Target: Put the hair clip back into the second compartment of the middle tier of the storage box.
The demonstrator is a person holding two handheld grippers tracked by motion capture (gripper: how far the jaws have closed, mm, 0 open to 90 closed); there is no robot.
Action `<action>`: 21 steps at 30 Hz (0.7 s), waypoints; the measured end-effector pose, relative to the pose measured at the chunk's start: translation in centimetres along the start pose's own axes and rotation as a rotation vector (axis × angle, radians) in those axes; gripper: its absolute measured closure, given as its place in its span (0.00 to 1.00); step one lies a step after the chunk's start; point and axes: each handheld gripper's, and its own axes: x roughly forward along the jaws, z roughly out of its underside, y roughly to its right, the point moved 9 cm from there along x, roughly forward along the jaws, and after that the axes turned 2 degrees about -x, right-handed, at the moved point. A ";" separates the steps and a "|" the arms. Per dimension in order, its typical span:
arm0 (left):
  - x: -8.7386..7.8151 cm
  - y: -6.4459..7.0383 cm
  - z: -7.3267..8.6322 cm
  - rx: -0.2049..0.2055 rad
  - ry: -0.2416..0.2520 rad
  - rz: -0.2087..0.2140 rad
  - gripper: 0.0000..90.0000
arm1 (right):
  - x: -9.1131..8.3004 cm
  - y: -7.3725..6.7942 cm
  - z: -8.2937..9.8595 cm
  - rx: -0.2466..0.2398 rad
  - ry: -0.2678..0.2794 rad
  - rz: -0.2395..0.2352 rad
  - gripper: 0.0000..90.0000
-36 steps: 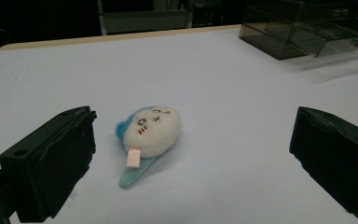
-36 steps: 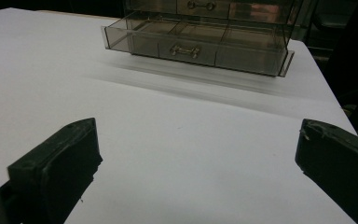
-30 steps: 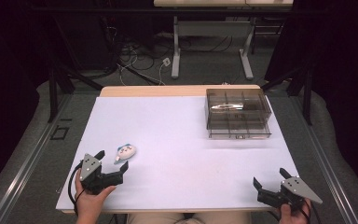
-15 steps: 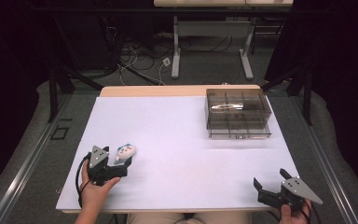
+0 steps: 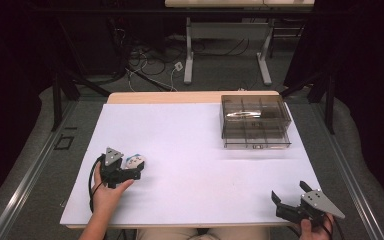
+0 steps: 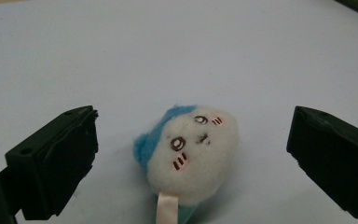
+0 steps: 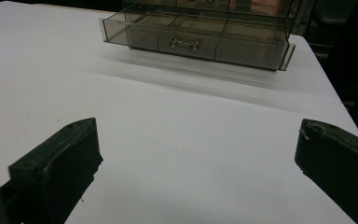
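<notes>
A small white and blue plush toy (image 5: 135, 161) with a drawn face lies on the white table (image 5: 190, 150) at the front left. My left gripper (image 5: 132, 170) is open around it; in the left gripper view the plush toy (image 6: 191, 154) lies between the two black jaws, touching neither, a ribbon tab pointing toward me. My left gripper (image 6: 191, 163) has wide gaps on both sides of the toy. At the front right corner my right gripper (image 5: 290, 196) stands open over bare table. In the right gripper view my right gripper (image 7: 196, 163) holds nothing.
A smoky transparent drawer box (image 5: 255, 121) stands at the back right, its drawer front with a small handle (image 7: 184, 44) facing me. Table legs and cables (image 5: 180, 65) lie on the floor beyond the table's far edge.
My left gripper has moved forward and to the right, from beside the plush toy to straddling it with open jaws. The right gripper has stayed put.
</notes>
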 end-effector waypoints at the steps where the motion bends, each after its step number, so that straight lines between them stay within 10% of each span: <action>1: 0.0 0.0 0.0 0.000 0.000 0.000 0.02 | 0.0 0.0 0.0 0.000 0.000 0.000 0.00; 21: 0.9 -0.5 1.0 -0.098 -0.079 0.002 0.15 | -0.1 0.0 0.2 -0.005 -0.017 -0.007 0.00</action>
